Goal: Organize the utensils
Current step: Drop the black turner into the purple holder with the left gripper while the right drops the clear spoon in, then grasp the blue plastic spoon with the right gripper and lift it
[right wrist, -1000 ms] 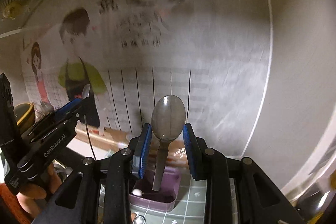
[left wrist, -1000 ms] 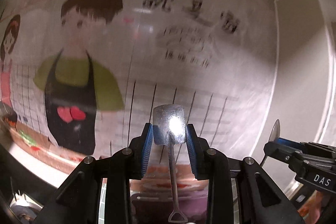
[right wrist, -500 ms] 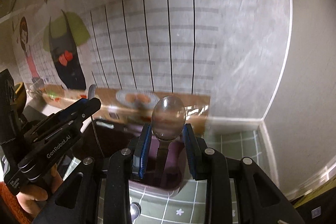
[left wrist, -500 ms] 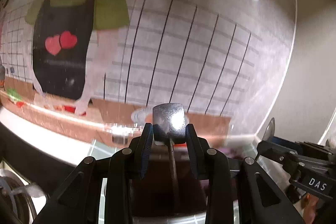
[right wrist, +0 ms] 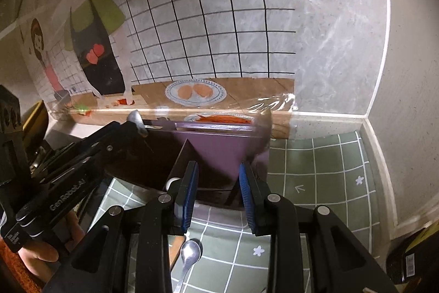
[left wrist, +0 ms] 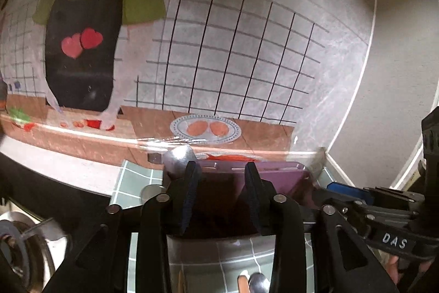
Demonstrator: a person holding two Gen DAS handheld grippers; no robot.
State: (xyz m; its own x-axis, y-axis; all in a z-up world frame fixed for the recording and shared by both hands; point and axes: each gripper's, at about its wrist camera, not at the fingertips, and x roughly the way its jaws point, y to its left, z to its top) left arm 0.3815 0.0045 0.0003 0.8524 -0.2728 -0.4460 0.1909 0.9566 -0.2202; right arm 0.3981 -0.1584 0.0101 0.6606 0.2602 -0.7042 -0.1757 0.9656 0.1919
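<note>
A purple utensil holder [right wrist: 219, 153] with an inner divider stands on the green tiled mat; it also shows in the left wrist view [left wrist: 274, 177]. My left gripper [left wrist: 222, 199] is open over its left compartment. The small metal spatula [left wrist: 178, 157] leans at the holder's left rim, free of the fingers; it also shows in the right wrist view [right wrist: 135, 118]. My right gripper [right wrist: 216, 197] is open over the right compartment. A blurred spoon [right wrist: 262, 133] is at the holder's right rim. Another metal spoon [right wrist: 190, 254] lies on the mat below.
A wall with a cartoon cook sticker [left wrist: 87, 26] stands close behind the holder. The green tiled mat [right wrist: 315, 169] runs to the right wall corner. A metal pot rim [left wrist: 16, 243] is at the left. A dark bottle [right wrist: 411, 262] sits at the far right.
Both grippers tipped down over the holder and opened. The spatula left the left fingers and the spoon left the right fingers; both now sit at the holder's rim.
</note>
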